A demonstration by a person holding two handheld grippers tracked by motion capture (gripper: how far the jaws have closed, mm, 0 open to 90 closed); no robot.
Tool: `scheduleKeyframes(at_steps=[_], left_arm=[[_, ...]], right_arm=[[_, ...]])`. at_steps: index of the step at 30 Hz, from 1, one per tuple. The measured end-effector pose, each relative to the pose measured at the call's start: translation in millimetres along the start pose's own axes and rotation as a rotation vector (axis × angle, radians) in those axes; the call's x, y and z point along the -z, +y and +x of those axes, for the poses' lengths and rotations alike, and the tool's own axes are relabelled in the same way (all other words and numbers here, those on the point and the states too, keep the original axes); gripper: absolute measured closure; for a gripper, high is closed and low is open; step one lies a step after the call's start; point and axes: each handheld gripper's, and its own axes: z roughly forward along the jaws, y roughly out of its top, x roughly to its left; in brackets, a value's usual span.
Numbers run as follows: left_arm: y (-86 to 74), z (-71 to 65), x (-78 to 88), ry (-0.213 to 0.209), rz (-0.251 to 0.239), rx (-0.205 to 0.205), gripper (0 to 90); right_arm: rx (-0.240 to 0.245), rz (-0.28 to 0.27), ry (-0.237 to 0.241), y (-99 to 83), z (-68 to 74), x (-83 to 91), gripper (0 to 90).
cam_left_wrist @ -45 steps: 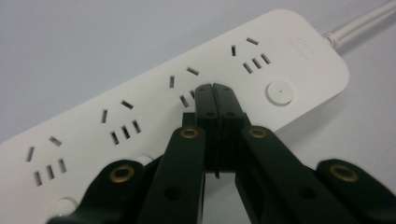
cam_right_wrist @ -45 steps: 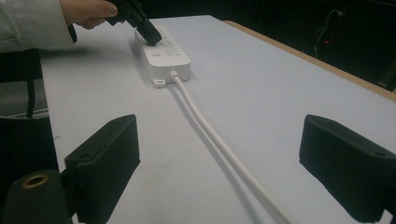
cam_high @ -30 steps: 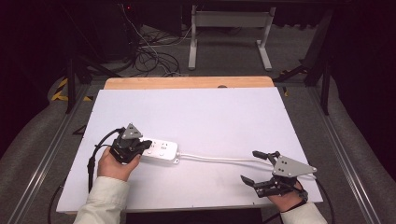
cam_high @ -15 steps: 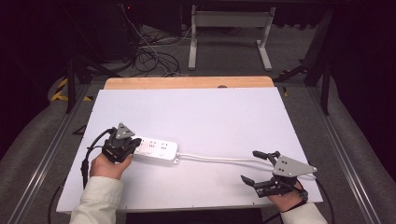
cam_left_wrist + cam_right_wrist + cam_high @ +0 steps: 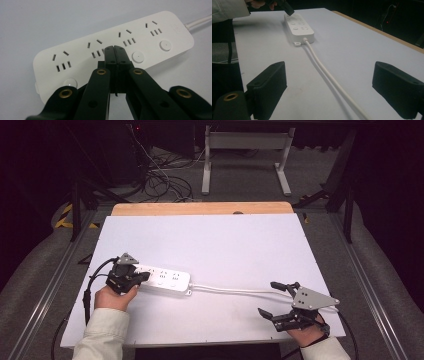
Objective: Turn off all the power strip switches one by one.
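A white power strip [image 5: 165,279] with several sockets lies flat on the white table [image 5: 210,245]. Its white cable [image 5: 230,290] runs right toward the near edge. My left gripper [image 5: 145,276] is shut and empty, its tips over the strip's left part. In the left gripper view the joined jaws [image 5: 115,48] point at the strip [image 5: 75,53] between two sockets; I cannot tell whether they touch it. My right gripper [image 5: 267,298] rests open at the near right. The cable [image 5: 324,70] passes between its wide jaws [image 5: 332,85] without touching them, leading to the strip [image 5: 299,27].
A wooden strip [image 5: 200,208] borders the table's far edge. Beyond it are dark floor, tangled cables [image 5: 160,180] and a white stand [image 5: 245,155]. Metal rails [image 5: 55,285] run along both sides of the table. A white-sleeved arm [image 5: 102,335] comes in at the lower left.
My left gripper has drawn back a little to the left along the power strip, uncovering more of it. The strip, the cable and my right gripper have stayed put.
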Motion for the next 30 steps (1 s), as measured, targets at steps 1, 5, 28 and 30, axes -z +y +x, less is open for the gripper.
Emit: scheduleKeyframes(at_steps=[1, 5, 28, 30], left_arm=[[-0.7, 0.9, -1.2, 0.007, 0.001, 0.007, 90.0], [-1.2, 1.9, -1.4, 0.025, 0.002, -0.002, 90.0], [-3.5, 0.1, -9.1, 0.051, 0.030, -0.037, 90.0], [-4.1, 1.5, -9.0, 0.048, 0.024, -0.037, 90.0]], right_arm=[[0.000, 0.000, 0.001, 0.1, 0.0, 0.1, 12.6], [0.000, 0.000, 0.000, 0.1, -0.1, 0.2, 12.6], [0.007, 0.000, 0.006, 0.0, 0.1, -0.1, 12.6], [0.007, -0.001, 0.007, 0.0, 0.1, 0.0, 12.6]])
